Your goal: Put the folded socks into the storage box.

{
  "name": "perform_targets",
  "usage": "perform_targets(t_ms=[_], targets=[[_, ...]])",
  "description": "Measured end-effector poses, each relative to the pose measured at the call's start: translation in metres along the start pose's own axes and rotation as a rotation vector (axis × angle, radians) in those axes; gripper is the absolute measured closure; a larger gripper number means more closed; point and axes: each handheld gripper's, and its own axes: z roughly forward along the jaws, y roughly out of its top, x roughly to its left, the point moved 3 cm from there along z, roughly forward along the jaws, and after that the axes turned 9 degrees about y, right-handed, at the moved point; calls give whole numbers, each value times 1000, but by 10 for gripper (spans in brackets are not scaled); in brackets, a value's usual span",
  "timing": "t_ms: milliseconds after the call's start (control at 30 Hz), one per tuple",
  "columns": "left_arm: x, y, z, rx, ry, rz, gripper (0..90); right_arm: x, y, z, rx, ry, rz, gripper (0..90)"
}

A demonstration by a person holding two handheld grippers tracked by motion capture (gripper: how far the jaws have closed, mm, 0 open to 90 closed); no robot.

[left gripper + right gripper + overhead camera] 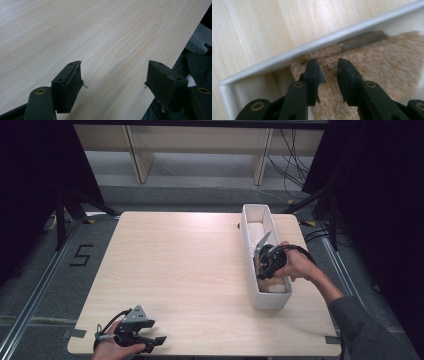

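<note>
Sponge (372, 62), a speckled tan slab, lies inside the white bin (248, 265) at the right of the bench (190, 270), toward the bin's near end; in the right gripper view it rests against the bin's long wall, with a darker strip along its far edge that is too blurred to name; the right tongs (329, 72) reach down into the bin over it, jaws drawn narrow with a slim gap between them; the sponge's surface shows through that gap, yet I cannot tell whether the pads press on it or merely hover just above; nothing is visibly pinched or lifted.

In the high view the right tongs (267, 260) tilt into the bin's near half, held by the hand (295, 265); the left tongs (145, 340) rest at the near left corner of the bench, well apart from the bin; the left gripper view shows them wide, with bare wood between the jaws and nothing held.

As a judgement, the work sits at its grasping step: the approach into the bin looks done; a firm grip, the lift clear of the walls and any placing on the bench are left; the left tongs have no part as yet.
</note>
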Motion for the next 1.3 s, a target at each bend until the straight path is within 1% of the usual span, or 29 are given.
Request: perform_targets(t_ms=[33,67,133,167,200,300,333,367,400,433,467,533,567,633,733,767,833,900,933,967,1000,1033,1067,1100,1133,1167,1200,1267,1300], targets=[[0,0,1,-9,2,-11,275,0,1,3,7,-1,3,705],[-1,0,1,-10,4,-14,275,-1,2,6,16,2,-6,706],[0,0,0,-7,3,-1,276,0,3,12,35,11,-3,706],[-1,0,0,-7,3,-1,275,0,2,14,39,10,-10,706],[0,0,0,-7,6,0,275,0,2,18,56,13,-7,706],[-1,0,-1,-7,5,8,275,0,1,26,58,31,2,705],[0,-1,-1,-8,6,5,275,-1,1,26,53,31,1,705],[0,-1,-1,-5,7,7,275,-1,1,26,51,36,14,705],[-1,0,0,-20,7,-18,276,-4,-1,25,64,24,-1,704],[2,-1,-1,-6,16,6,275,-3,-1,24,62,21,13,700],[1,-1,-1,-10,8,-2,275,-2,-1,22,51,29,28,690],[2,-1,-2,-9,11,-3,276,-3,-3,16,16,29,29,648],[2,-1,-2,-11,11,-5,275,-2,-4,11,-6,22,54,643],[2,-1,-2,-12,10,-4,275,-4,-6,1,-60,2,62,632],[2,-1,-2,-12,11,-1,275,-7,-10,-12,-136,-39,101,604],[2,0,-2,-11,10,-2,275,-7,-11,-16,-164,-44,126,601],[2,0,-1,-16,11,-14,275,-9,-14,-25,-221,-62,154,578],[2,-1,-2,-9,12,-6,275,-9,-17,-32,-270,-69,194,564],[2,-1,-1,-15,12,-8,275,-8,-19,-34,-296,-66,222,549],[2,-1,-1,-15,12,-11,275,-9,-20,-36,-319,-72,227,540],[3,-1,-1,-17,21,-14,275,-9,-22,-38,-333,-67,244,529],[3,-1,-1,-15,14,-12,275,-8,-24,-39,-346,-71,272,510],[3,-1,-1,-21,11,-13,275,-8,-26,-39,-362,-65,275,484],[3,-1,-1,-21,11,-12,275,-6,-27,-40,-367,-65,306,462],[3,-1,-1,-19,16,-12,275,-5,-29,-40,-377,-61,307,446],[3,-1,-1,-25,17,-21,275,-4,-29,-40,-401,-72,327,431],[3,-1,-1,-21,17,-15,275,-4,-31,-42,-413,-73,322,419],[4,-1,-1,-20,13,-10,275,-1,-32,-46,-454,-69,347,402],[3,-1,-1,-19,15,-17,275,1,-33,-47,-473,-82,360,392]])
